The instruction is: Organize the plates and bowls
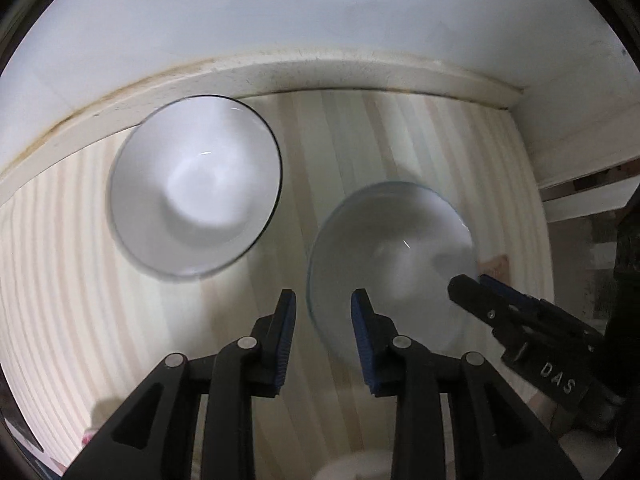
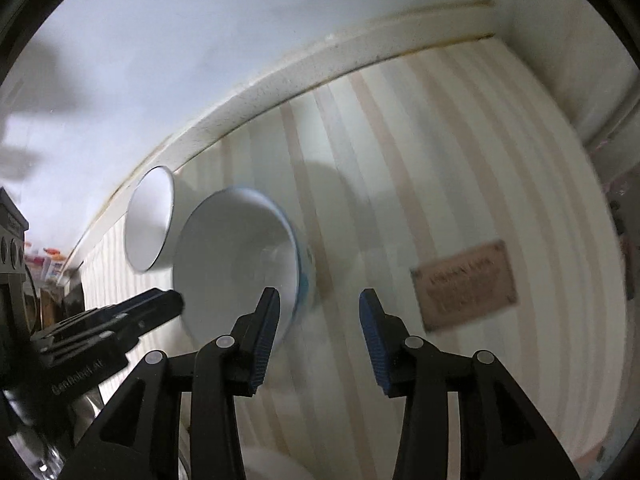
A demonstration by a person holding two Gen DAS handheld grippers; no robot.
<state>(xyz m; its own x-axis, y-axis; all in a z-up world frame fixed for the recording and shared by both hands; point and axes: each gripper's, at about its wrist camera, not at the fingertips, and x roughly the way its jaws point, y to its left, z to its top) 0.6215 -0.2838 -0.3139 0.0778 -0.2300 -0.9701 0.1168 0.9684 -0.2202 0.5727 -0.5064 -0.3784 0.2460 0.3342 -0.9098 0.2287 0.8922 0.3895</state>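
Two white bowls stand on a striped cloth-covered surface. The dark-rimmed bowl (image 1: 196,186) sits near the back ledge; it also shows in the right wrist view (image 2: 150,224). The blue-patterned bowl (image 1: 392,256) stands to its right, nearer me, and shows in the right wrist view (image 2: 240,256). My left gripper (image 1: 323,312) is open, its right finger over this bowl's near rim. My right gripper (image 2: 319,312) is open just right of the bowl; it shows in the left wrist view (image 1: 476,286) at the bowl's right rim, jaws there hard to read.
A cream ledge (image 1: 280,74) and a white wall bound the surface at the back. A brown label (image 2: 466,284) lies on the cloth right of the bowls. A white wall closes the right side. Clutter and a dark appliance (image 2: 12,240) stand far left.
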